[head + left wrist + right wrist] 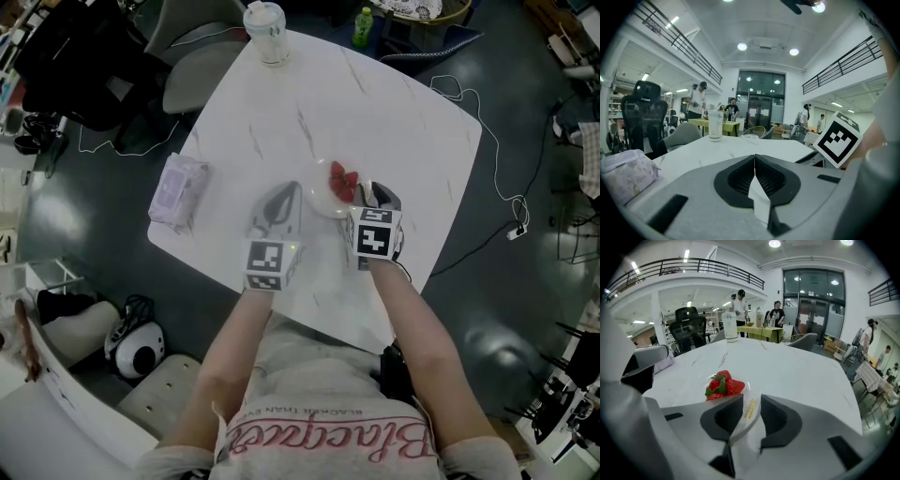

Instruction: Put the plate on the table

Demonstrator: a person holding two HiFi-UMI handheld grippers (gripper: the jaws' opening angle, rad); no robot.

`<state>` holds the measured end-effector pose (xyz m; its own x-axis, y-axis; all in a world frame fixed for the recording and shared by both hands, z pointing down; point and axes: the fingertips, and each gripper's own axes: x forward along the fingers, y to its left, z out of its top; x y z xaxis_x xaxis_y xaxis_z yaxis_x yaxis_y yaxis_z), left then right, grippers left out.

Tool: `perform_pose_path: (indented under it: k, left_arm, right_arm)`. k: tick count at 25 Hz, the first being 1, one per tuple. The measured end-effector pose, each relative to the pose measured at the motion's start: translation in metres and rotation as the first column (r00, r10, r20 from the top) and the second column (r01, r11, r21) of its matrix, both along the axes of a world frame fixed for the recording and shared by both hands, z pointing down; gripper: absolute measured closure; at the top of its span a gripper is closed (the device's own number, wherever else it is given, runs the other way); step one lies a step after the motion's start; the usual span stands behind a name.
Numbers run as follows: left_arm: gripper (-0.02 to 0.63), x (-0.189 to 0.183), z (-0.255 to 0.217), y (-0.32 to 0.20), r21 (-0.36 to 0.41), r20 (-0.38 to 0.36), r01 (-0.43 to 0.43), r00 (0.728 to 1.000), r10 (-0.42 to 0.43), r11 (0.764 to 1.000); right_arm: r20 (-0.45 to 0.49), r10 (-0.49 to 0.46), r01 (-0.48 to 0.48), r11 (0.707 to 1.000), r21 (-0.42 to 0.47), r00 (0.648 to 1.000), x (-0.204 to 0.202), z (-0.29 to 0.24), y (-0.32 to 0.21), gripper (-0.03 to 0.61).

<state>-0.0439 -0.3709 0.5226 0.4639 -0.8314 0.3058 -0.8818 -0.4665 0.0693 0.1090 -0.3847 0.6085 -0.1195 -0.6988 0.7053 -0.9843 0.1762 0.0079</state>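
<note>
Right gripper [749, 405] clamped on near rim of plate [322, 199], strawberries [723, 386] just ahead, low over table [375, 112] | left gripper [754, 180] closed, empty, alongside | plate likely thin, light, slick: hold rim, keep level.

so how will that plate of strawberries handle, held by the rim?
The plate looks like thin, clear plastic: probably light, and it may flex where the right gripper pinches only its rim. The strawberries sit loose in a pile, so any tilt likely rolls them.
</note>
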Motion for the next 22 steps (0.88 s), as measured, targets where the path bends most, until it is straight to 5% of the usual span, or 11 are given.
perform_pose_path:
  k: [11, 22]
  left_arm:
    - [0.607, 0.005, -0.032, 0.010, 0.056, -0.012, -0.036, 0.999, 0.037, 0.998]
    - [0.607, 0.027, -0.103, 0.058, 0.208, 0.000, -0.139, 0.990, 0.142, 0.968]
  right_arm:
    - [0.117, -0.065, 0.044, 0.983, 0.177, 0.991, -0.008, -0.083, 0.020, 0.574]
    - [0.248, -0.257, 0.119, 0.879, 0.462, 0.934, -0.018, -0.196, 0.093, 0.575]
